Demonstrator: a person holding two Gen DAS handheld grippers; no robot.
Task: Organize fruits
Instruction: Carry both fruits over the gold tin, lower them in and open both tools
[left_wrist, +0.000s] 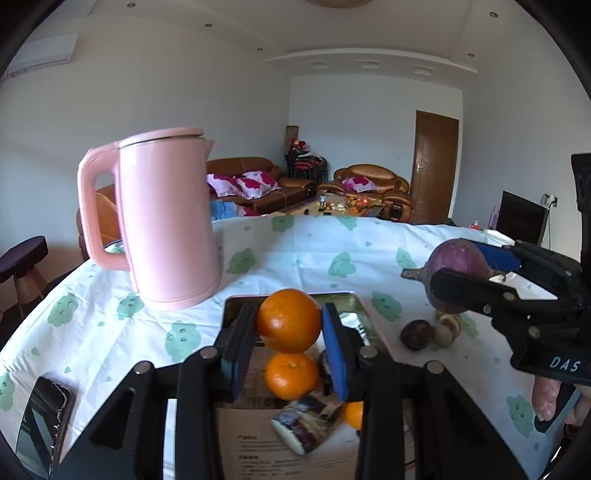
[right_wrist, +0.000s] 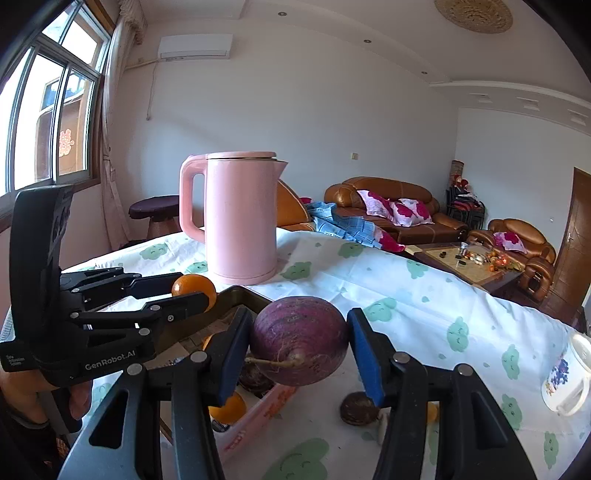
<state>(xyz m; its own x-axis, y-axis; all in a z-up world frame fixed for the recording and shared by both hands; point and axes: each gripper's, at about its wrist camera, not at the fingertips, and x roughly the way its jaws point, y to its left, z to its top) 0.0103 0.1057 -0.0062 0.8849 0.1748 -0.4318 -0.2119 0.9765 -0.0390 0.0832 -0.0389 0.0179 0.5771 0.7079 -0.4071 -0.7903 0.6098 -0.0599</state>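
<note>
We are gripping an orange (left_wrist: 289, 319) between our left gripper's (left_wrist: 289, 325) fingers, above the pink tray (right_wrist: 255, 410) already holding oranges. Our right gripper (right_wrist: 300, 345) is clenching a purple turnip (right_wrist: 300, 339) over the worktop (right_wrist: 424, 306), near the pink kettle (right_wrist: 240, 218).

Your orange (left_wrist: 289, 319) hangs above the pink tray (right_wrist: 255, 417), where two more oranges (left_wrist: 291, 376) lie. The purple round root (right_wrist: 300, 339) sits raised beside it; dark small fruits (left_wrist: 417, 334) rest on the bench.
</note>
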